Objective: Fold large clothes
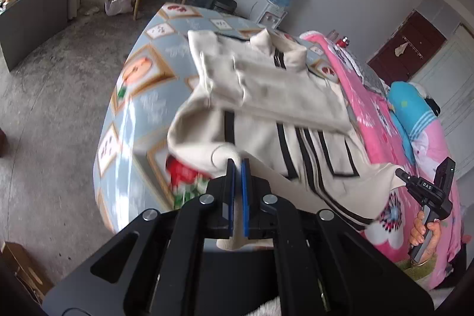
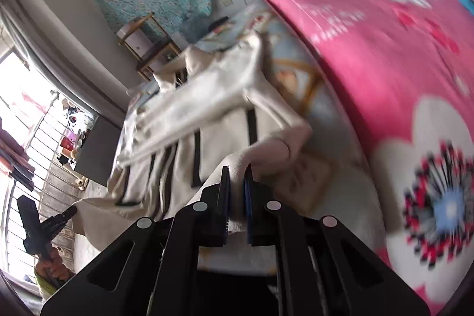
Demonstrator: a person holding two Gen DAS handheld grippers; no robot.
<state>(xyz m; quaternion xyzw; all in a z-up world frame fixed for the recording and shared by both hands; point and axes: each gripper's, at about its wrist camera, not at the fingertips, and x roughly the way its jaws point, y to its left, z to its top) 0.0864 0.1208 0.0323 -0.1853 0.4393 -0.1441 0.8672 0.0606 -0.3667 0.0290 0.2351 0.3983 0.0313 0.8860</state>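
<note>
Both your left gripper point(image 1: 238, 165) and right gripper point(image 2: 236, 171) pinch the cream jacket's point(image 1: 275, 96) hem; sleeves folded in, lengthwise fold outstanding.

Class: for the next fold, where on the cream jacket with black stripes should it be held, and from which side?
Grip the cream black-striped jacket at its two near hem corners, coming from the near bed edge. The left tool and right tool already pinch cloth there; the collar lies far, and the body can swing toward it.
</note>
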